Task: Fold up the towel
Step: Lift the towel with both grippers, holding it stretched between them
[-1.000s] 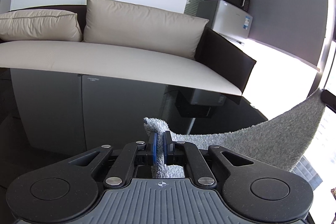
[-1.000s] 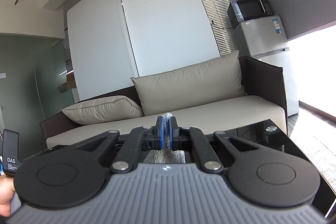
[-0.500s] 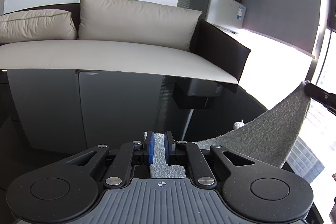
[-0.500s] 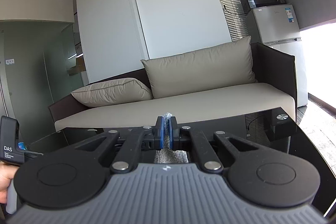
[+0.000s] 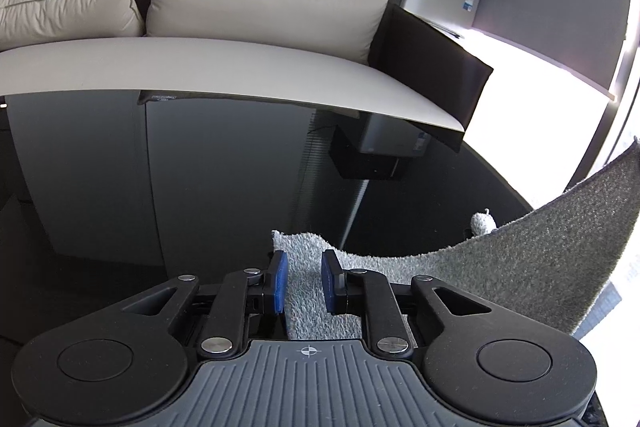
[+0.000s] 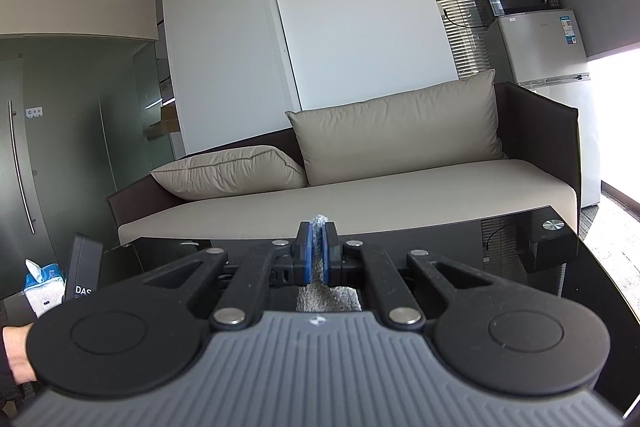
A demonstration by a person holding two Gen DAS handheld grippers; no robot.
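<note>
A grey towel [image 5: 500, 267] lies with one corner on the black glass table [image 5: 200, 187] and rises up to the right edge of the left wrist view. My left gripper [image 5: 304, 265] is open, its blue pads [image 5: 280, 279] on either side of the towel corner lying flat on the glass. My right gripper [image 6: 318, 251] is shut on another corner of the towel [image 6: 320, 221], held up above the table [image 6: 460, 239]; a strip of towel [image 6: 328, 297] hangs under the jaws.
A beige sofa [image 6: 360, 195] with cushions stands behind the table. A fridge with a microwave [image 6: 532, 39] is at the right. A tissue pack [image 6: 42, 287] and a black device [image 6: 82, 273] sit at the left. A small black box [image 6: 548, 239] is on the table's far right corner.
My left gripper lowered the towel corner onto the glass and opened, releasing it. My right gripper stayed shut on its corner while its view shifted.
</note>
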